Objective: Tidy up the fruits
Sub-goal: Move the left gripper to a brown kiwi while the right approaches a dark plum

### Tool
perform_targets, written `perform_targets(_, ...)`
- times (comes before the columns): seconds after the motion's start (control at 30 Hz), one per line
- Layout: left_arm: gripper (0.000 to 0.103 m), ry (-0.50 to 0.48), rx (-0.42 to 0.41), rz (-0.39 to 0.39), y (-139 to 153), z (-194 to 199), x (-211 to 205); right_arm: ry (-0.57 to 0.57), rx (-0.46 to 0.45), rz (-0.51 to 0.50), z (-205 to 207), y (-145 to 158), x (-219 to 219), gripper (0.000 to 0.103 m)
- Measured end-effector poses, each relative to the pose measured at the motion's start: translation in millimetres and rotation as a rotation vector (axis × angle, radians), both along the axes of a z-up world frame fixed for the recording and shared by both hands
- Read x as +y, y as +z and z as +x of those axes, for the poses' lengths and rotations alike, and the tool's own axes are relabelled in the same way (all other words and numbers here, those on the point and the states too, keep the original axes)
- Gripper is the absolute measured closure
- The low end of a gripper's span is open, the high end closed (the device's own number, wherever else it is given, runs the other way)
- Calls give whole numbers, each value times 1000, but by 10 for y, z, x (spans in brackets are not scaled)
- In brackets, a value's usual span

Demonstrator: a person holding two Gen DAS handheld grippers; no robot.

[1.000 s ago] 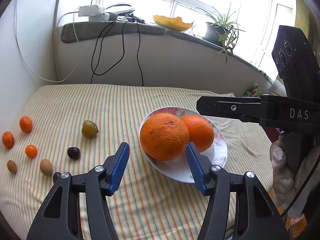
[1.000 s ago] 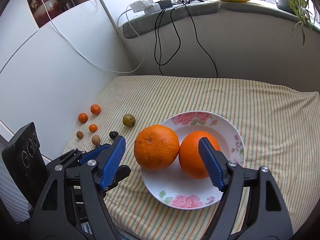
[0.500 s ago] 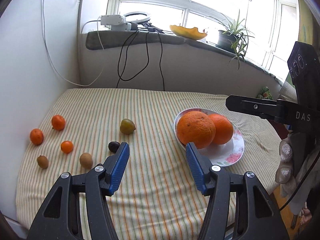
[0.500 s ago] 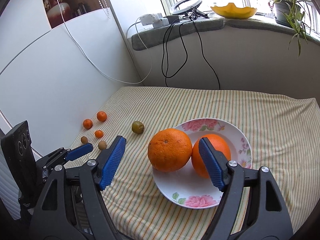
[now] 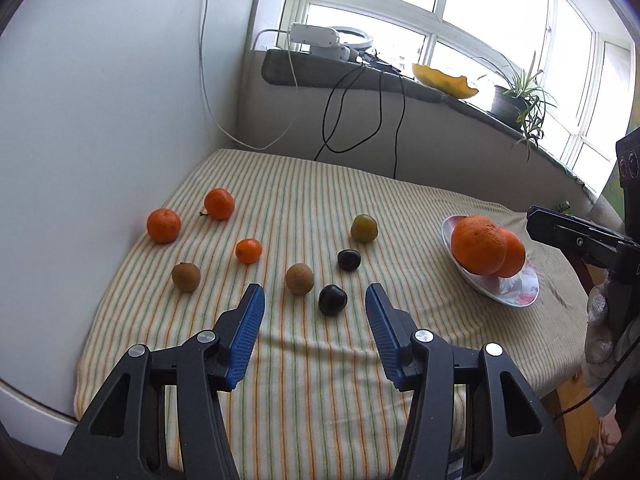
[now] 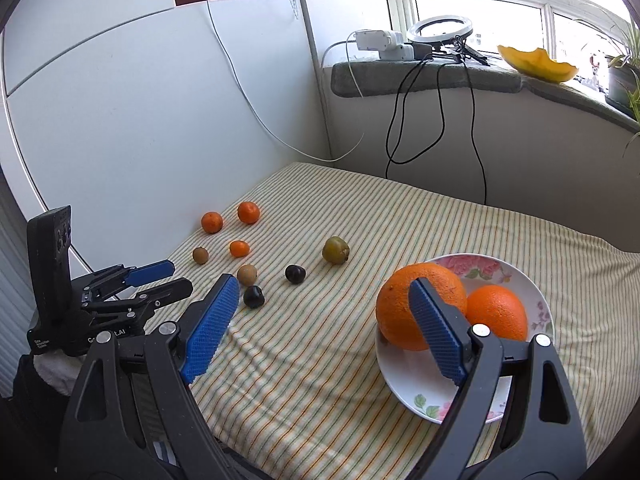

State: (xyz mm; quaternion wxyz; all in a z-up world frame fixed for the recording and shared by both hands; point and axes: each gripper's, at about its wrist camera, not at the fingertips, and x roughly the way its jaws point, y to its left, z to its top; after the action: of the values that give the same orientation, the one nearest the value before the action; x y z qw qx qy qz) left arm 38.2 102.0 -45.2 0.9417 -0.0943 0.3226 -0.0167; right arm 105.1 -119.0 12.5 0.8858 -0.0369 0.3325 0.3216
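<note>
Both grippers are swinging left, away from the plate (image 6: 516, 276), so that the small fruits which sat at the far left a second ago are now lying straight ahead of the left gripper (image 5: 314, 312). Its jaws are narrowing, with nothing pinched between them. Just beyond the tips a dark plum (image 5: 332, 299) is lying, a brown kiwi (image 5: 299, 278) beside it on the left and a second dark plum (image 5: 349, 259) a little farther off. Beyond those are sitting a greenish fruit (image 5: 364, 228), another kiwi (image 5: 186, 276) and three mandarins (the nearest (image 5: 248, 250) is the smallest).

The right gripper (image 6: 320, 308) is hovering with its jaws widening and empty; its right finger is crossing in front of the large orange (image 6: 420, 308), which is resting on the plate against a second orange (image 6: 498, 312).

Everything is lying on a striped cloth (image 5: 320, 380) by a white wall, with cables trailing down from the windowsill (image 6: 420, 76).
</note>
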Motion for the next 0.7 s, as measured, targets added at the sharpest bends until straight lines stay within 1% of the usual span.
perform_targets(0.03, 53, 5, 0, -3, -15, -14, 33, 13, 2, -4, -13, -23, 46, 14)
perform_targets(0.17, 62, 13, 9, -37, -68, -2, 136, 61, 15, -9, -50, -128, 197, 16)
perform_targets(0.23, 64, 11, 14, -47, -90, 14, 165, 78, 20, -22, -61, -190, 274, 22)
perform_targets(0.37, 68, -7, 26, -65, -141, 91, 200, 121, 42, -41, -68, -328, 445, 30)
perform_targets(0.43, 70, -18, 36, -68, -177, 150, 197, 140, 45, -59, -71, -398, 539, 39)
perform_targets(0.47, 71, -19, 43, -70, -201, 180, 199, 152, 50, -69, -68, -434, 589, 41)
perform_targets(0.5, 72, -21, 48, -76, -221, 209, 207, 163, 54, -82, -60, -469, 642, 45)
perform_targets(0.7, 73, -35, 74, -106, -316, 401, 257, 205, 100, -111, 13, -695, 893, 57)
